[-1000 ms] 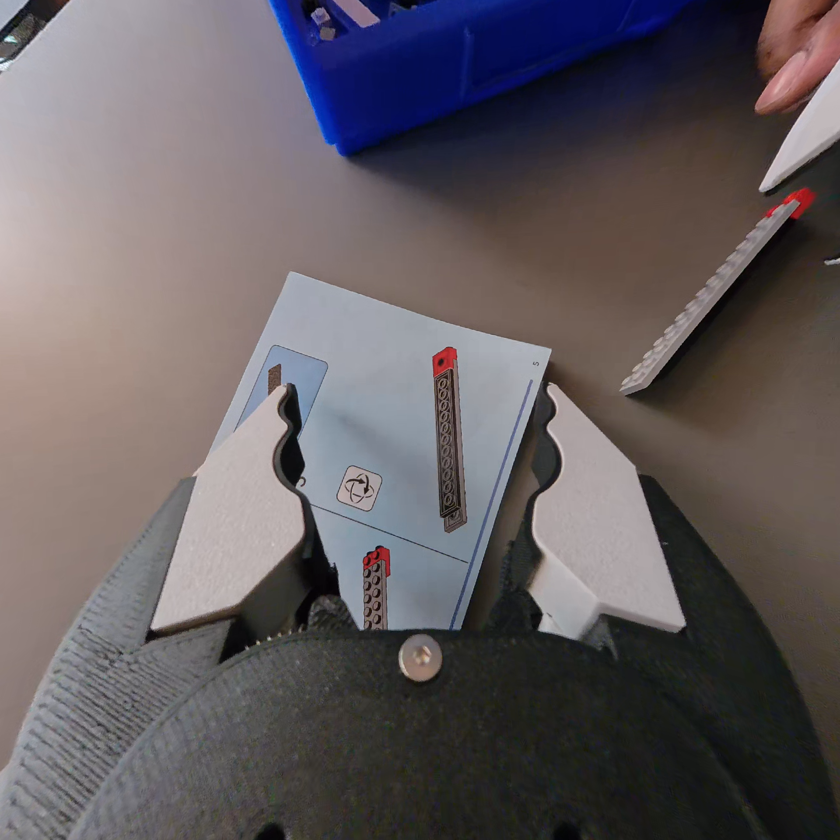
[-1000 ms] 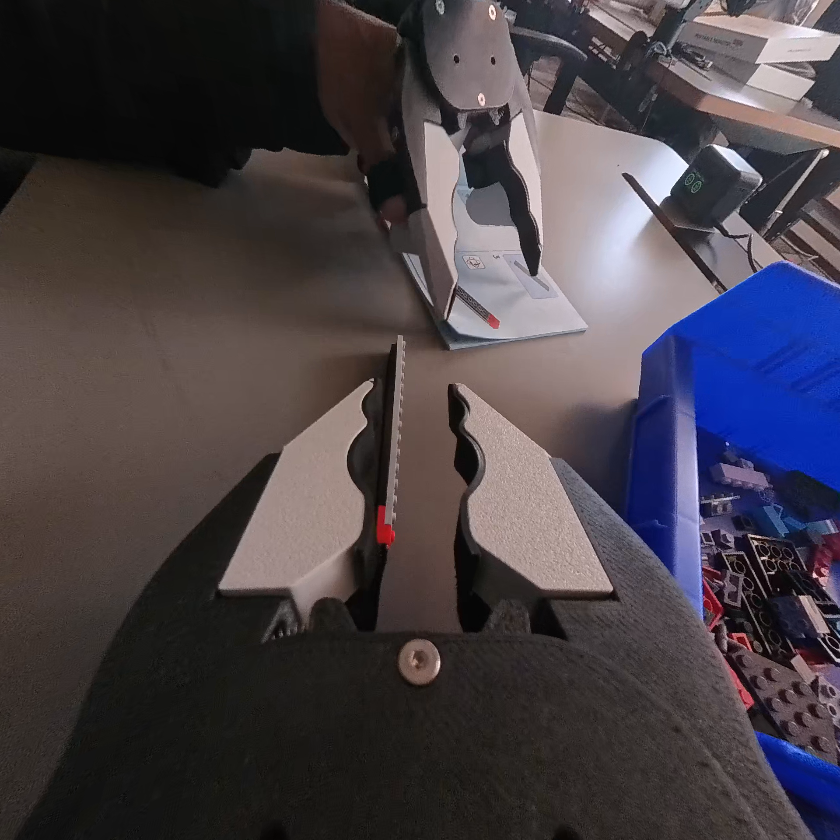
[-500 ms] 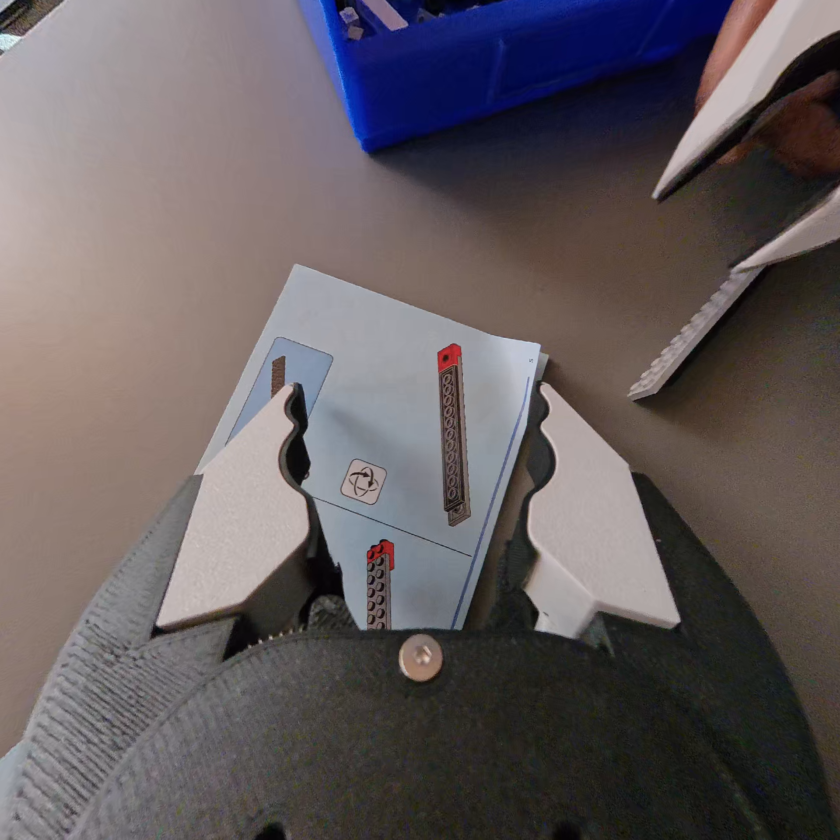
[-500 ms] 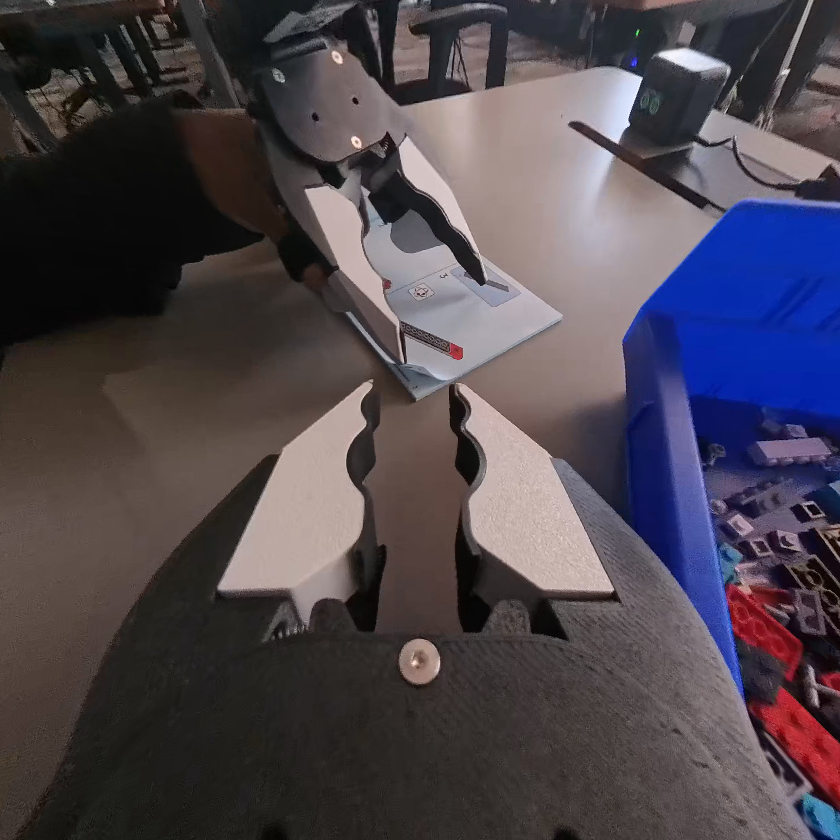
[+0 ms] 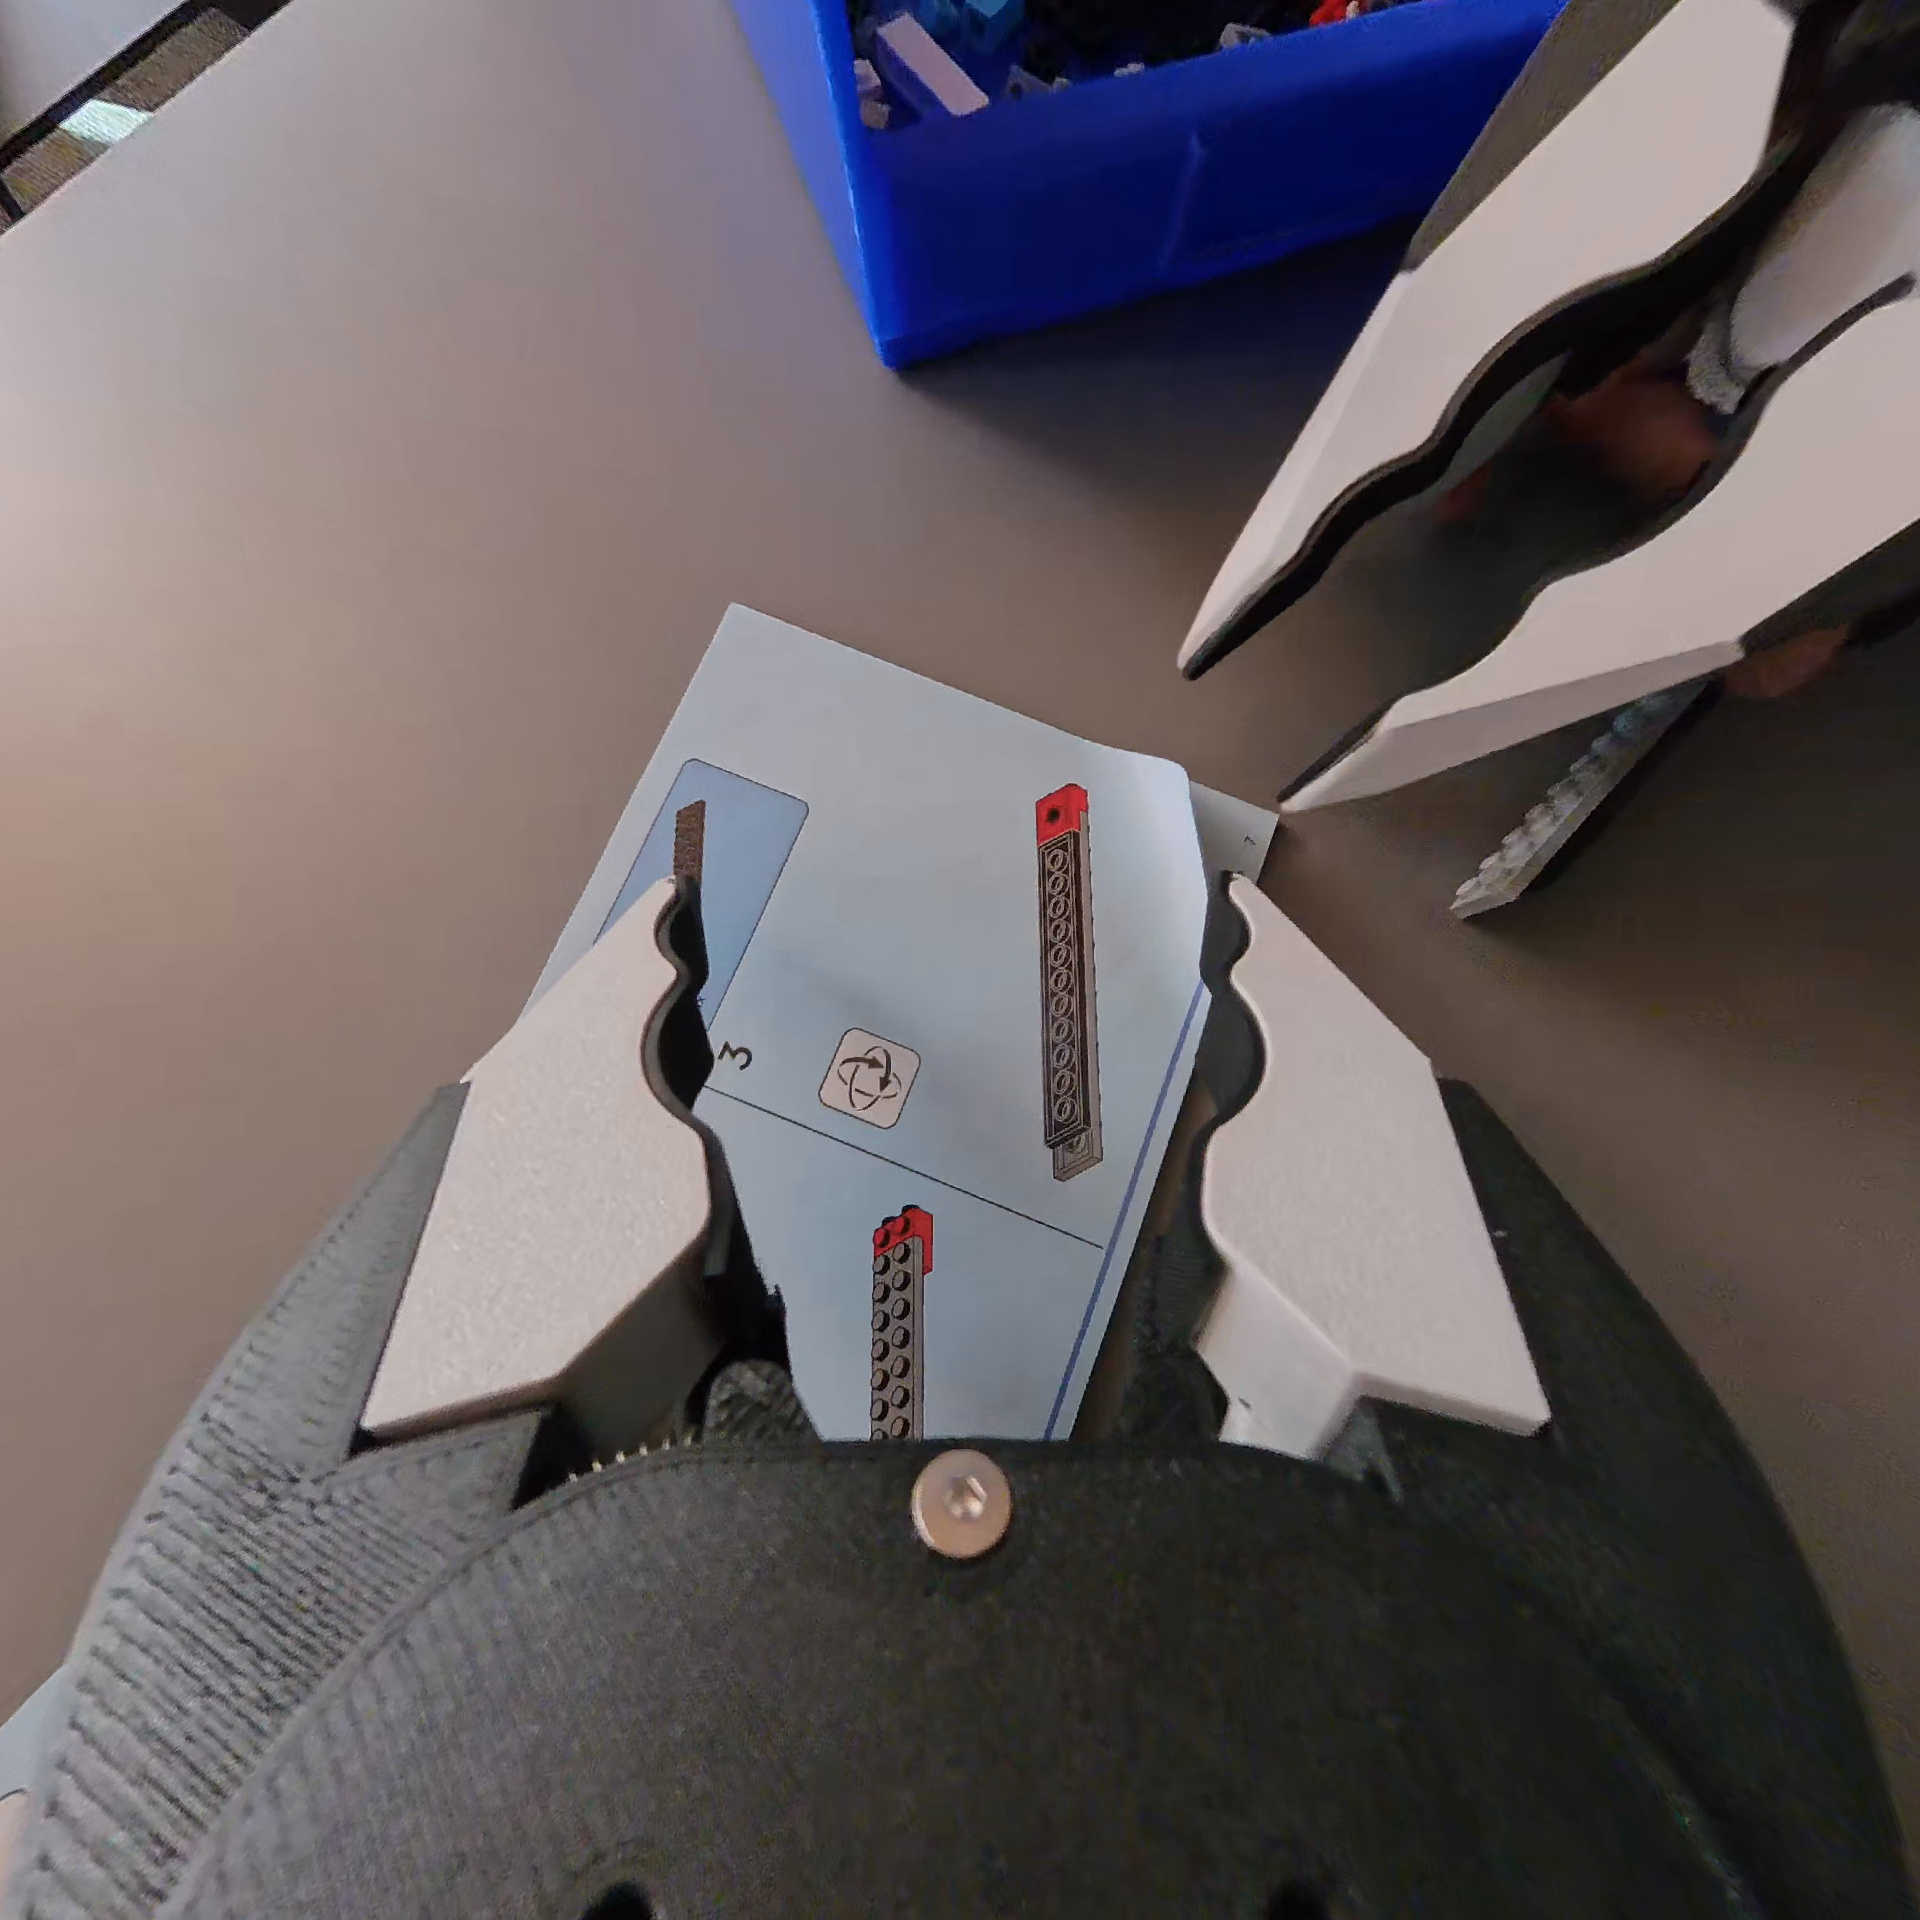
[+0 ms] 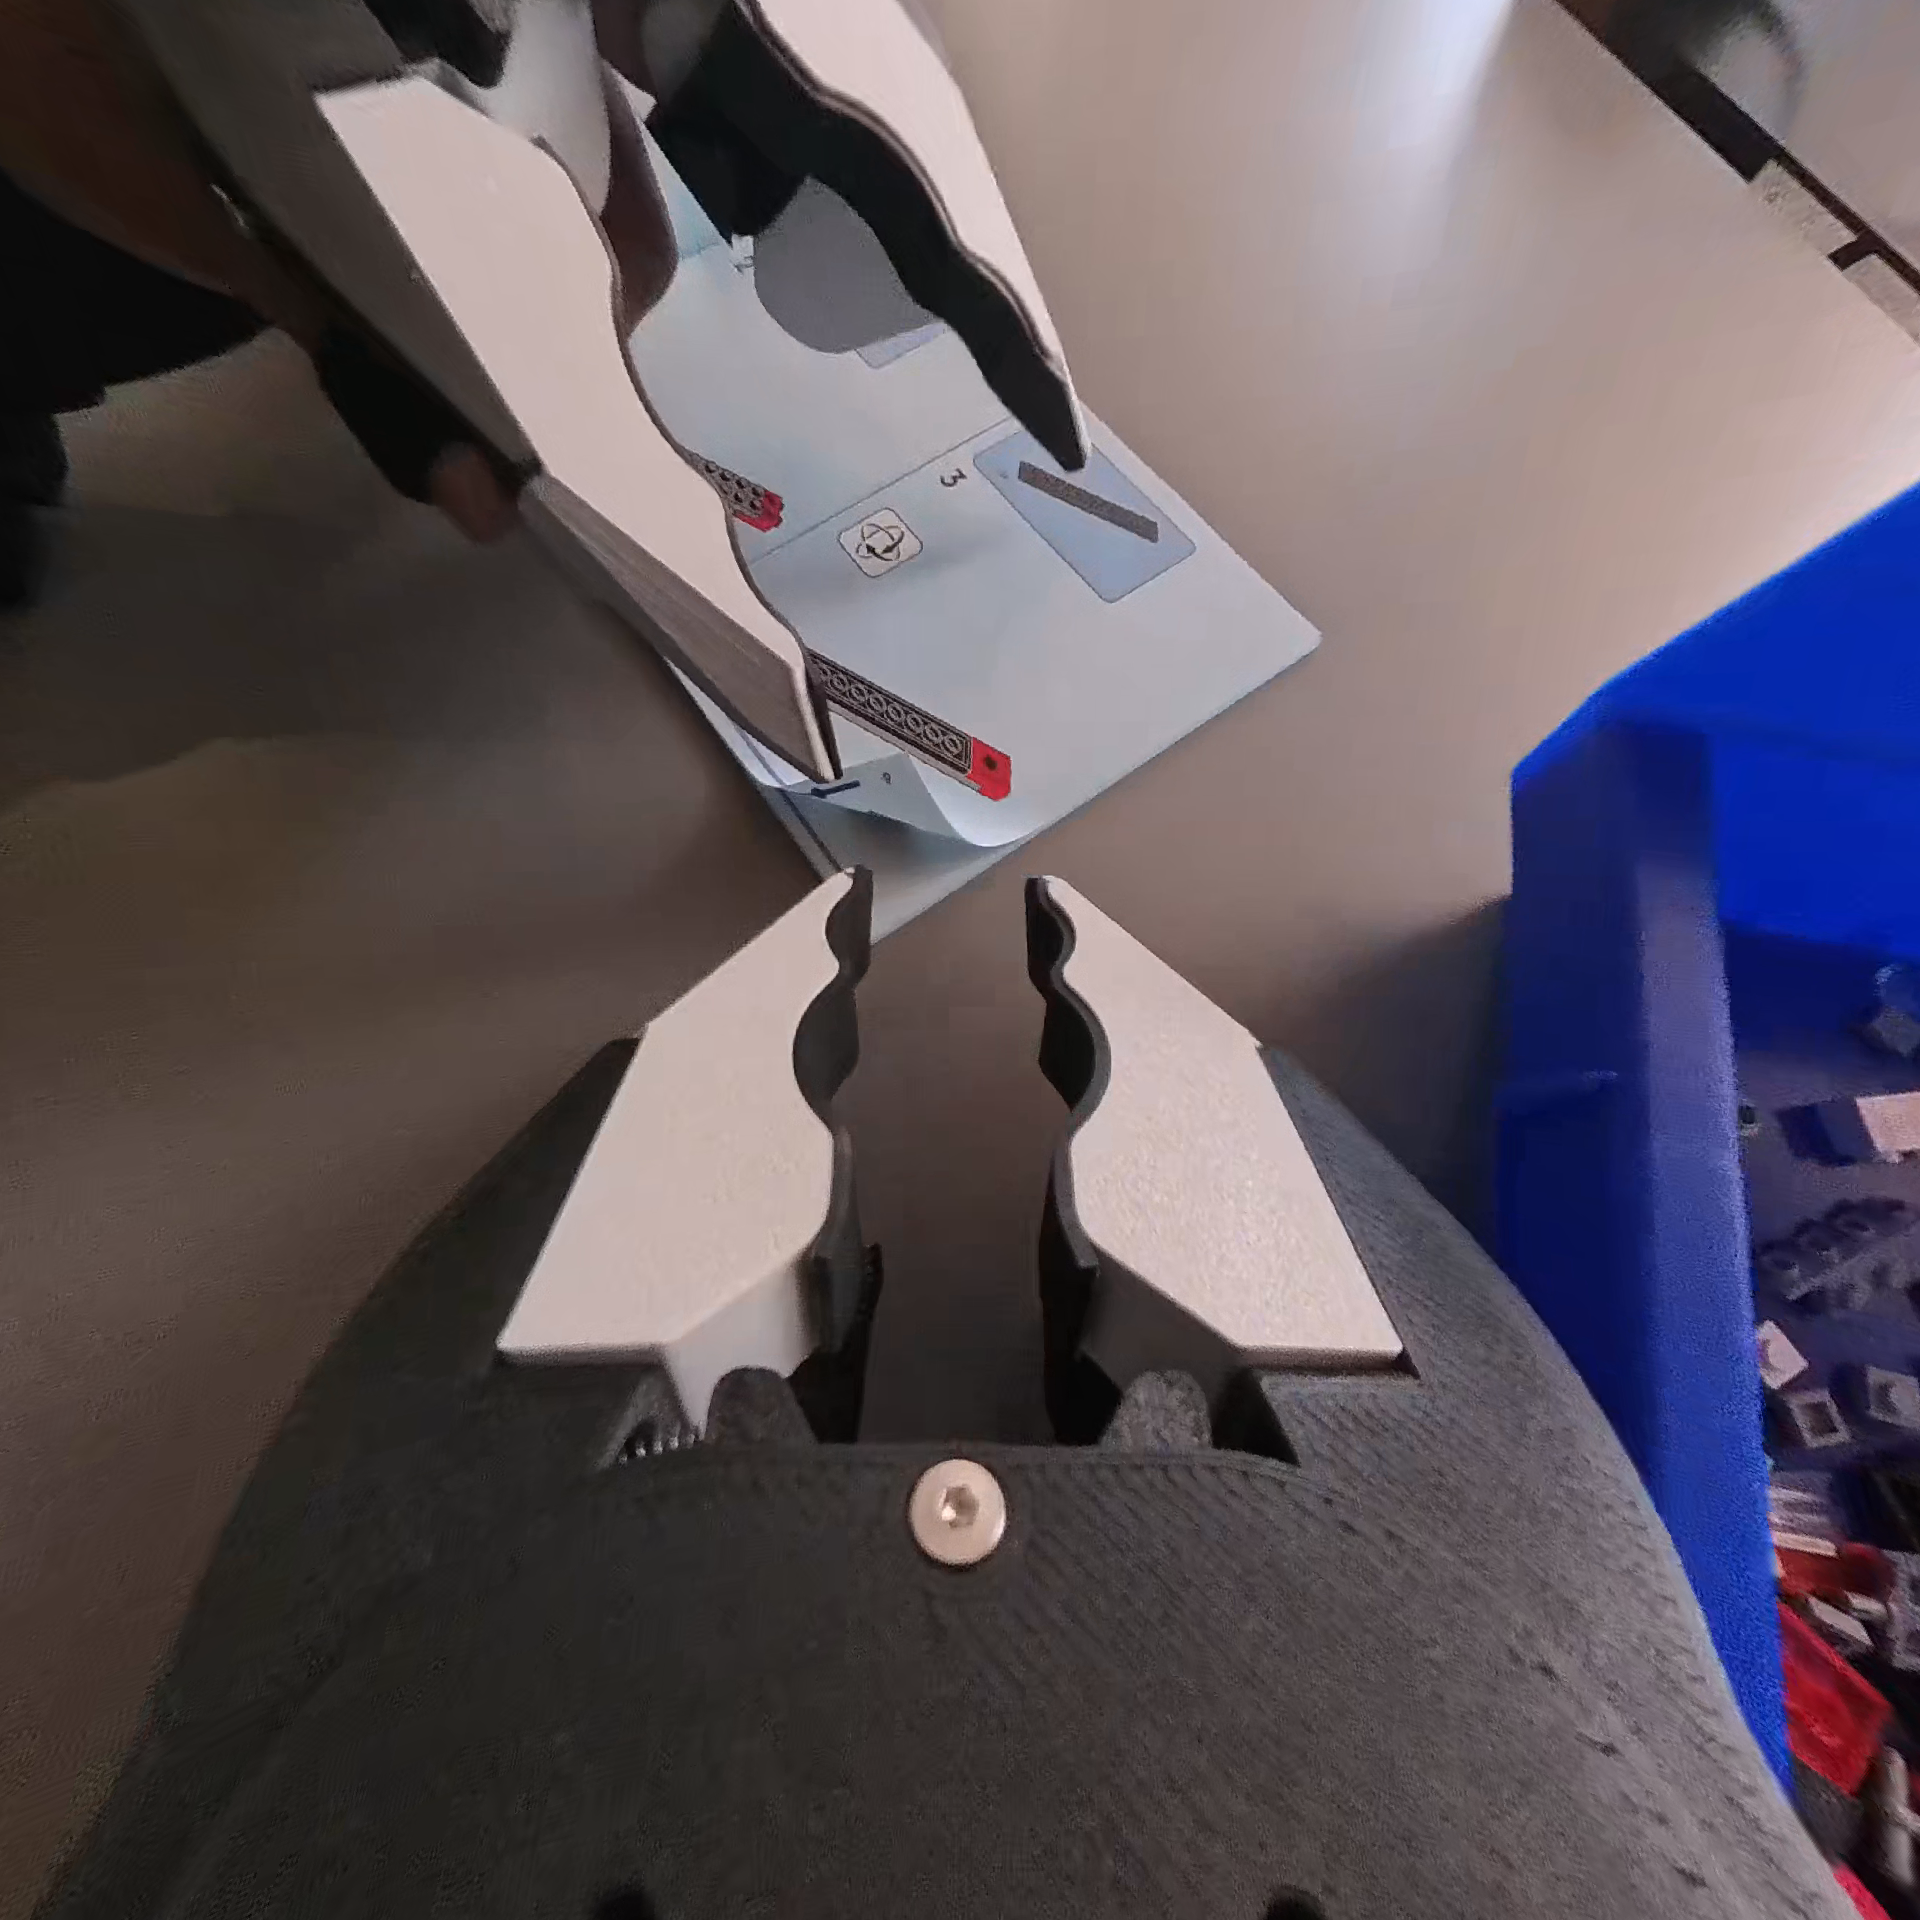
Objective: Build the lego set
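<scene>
A light blue instruction booklet (image 5: pixel 935 935) lies on the grey table. My left gripper (image 5: pixel 951 883) is open and empty, low over it, one finger on each side of the top page. The page's right corner (image 5: pixel 1164 810) curls up against the right finger. My right gripper (image 6: pixel 948 885) is open and empty, with its tips at the booklet's (image 6: pixel 1091 675) near corner. It shows in the left wrist view (image 5: pixel 1242 732). A long grey plate (image 5: pixel 1558 821) lies on the table under it. The left gripper shows in the right wrist view (image 6: pixel 948 613).
A blue bin (image 5: pixel 1091 208) with several loose bricks stands beyond the booklet, and at the right in the right wrist view (image 6: pixel 1662 935). A gloved hand (image 6: pixel 436 457) holds the left gripper. Bare table (image 5: pixel 364 520) lies to the left. It is some 7 cm from my right tips to the long grey plate (image 5: pixel 1558 821).
My right gripper has left the grey plate on the table and moved up to the booklet's corner. The top page's corner has lifted. My left gripper has stayed over the booklet.
</scene>
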The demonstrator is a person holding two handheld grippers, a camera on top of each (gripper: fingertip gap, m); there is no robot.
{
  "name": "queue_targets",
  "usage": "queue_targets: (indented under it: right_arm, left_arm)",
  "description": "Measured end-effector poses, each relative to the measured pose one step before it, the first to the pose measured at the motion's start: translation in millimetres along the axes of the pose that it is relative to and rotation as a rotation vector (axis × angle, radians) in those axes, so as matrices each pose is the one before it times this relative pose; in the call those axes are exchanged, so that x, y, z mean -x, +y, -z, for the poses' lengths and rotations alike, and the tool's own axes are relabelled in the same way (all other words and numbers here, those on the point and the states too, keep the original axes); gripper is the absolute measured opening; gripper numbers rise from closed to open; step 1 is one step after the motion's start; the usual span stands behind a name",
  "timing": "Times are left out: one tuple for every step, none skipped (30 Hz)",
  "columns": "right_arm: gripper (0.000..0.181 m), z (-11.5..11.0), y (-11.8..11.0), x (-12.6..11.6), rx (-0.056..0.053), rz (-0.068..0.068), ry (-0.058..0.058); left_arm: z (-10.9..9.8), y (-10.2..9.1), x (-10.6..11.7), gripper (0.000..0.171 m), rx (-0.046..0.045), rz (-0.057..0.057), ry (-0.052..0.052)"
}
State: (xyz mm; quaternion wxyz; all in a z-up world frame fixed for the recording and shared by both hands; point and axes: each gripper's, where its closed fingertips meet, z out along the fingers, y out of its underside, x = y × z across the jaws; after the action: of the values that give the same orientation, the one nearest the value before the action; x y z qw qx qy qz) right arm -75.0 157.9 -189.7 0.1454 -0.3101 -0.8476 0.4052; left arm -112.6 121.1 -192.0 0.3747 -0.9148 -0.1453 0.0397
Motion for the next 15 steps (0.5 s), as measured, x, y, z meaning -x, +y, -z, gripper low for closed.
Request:
queue_targets:
  right_arm:
    - [0.033, -2.33, 0.75, 0.22, 0.0023, -0.0025, -0.0025]
    - [0.034, -2.01, 1.43, -0.55, 0.0107, 0.0017, 0.0022]
    - [0.034, -1.27, 0.33, -1.67, 0.0061, 0.007, 0.0099]
    - [0.034, -0.78, -0.62, -2.19, -0.0009, 0.0084, 0.013]
    - [0.034, -0.88, -0.17, -1.68, 0.0023, 0.0047, 0.008]
    - [0.034, -1.09, 0.55, -0.61, 0.0067, 0.001, 0.0007]
    - [0.034, -0.74, 0.26, -0.36, 0.0044, 0.0006, -0.0007]
    - [0.034, -0.64, 0.0, -0.71, 0.0018, 0.0002, 0.0021]
    - [0.034, -0.6, 0.15, -0.55, 0.0031, -0.0014, 0.0002]
    - [0.035, -0.47, 0.27, -0.16, 0.0033, -0.0019, -0.0033]
    - [0.034, -0.34, -0.07, -0.4, 0.0009, -0.0018, -0.002]
    - [0.035, -0.11, 0.09, -0.36, 0.0002, -0.0048, -0.0031]
    - [0.035, 0.11, 0.07, -0.33, -0.0007, -0.0061, -0.0035]
    - [0.035, 0.34, 0.02, -0.17, -0.0021, -0.0057, -0.0033]
    - [0.035, 0.31, 0.01, -0.02, -0.0017, -0.0042, -0.0036]
  left_arm:
    - [0.17, -0.1, -0.04, 0.095, 0.00015, -0.0004, -0.0002]
    - [0.04, -0.04, -0.21, 0.095, 0.00071, -0.0014, -0.0003]
    - [0.16, -0.09, -0.27, 0.095, 0.00018, -0.0019, -0.0001]
    - [0.17, -0.28, -0.37, 0.095, -0.00067, -0.0014, 0.0003]
    - [0.26, -0.31, -0.49, 0.095, -0.00039, -0.0014, 0.0012]
    - [0.26, -0.29, -0.81, 0.095, -0.00025, -0.0024, 0.0017]
    - [0.19, -0.37, -0.84, 0.095, -0.00047, -0.0029, 0.0013]
    - [0.22, -0.47, -1.1, 0.095, -0.00035, -0.0033, 0.0024]
    - [0.15, -0.58, -1.68, 0.095, -0.00113, -0.0033, 0.0043]
    - [-0.04, -0.64, -2.03, 0.095, -0.00132, -0.0035, 0.0052]
    - [-0.07, -0.59, -2.41, 0.095, -0.00044, -0.0056, 0.0065]
    - [-0.29, -0.48, -2.67, 0.095, 0.00011, -0.0075, 0.0076]
    - [-0.37, -0.12, -2.59, 0.095, 0.0021, -0.0077, 0.0064]
    - [-0.54, 0.26, -2.08, 0.096, 0.00424, -0.008, 0.0042]
    - [-0.64, 0.48, -1.62, 0.096, 0.00496, -0.0082, 0.0011]
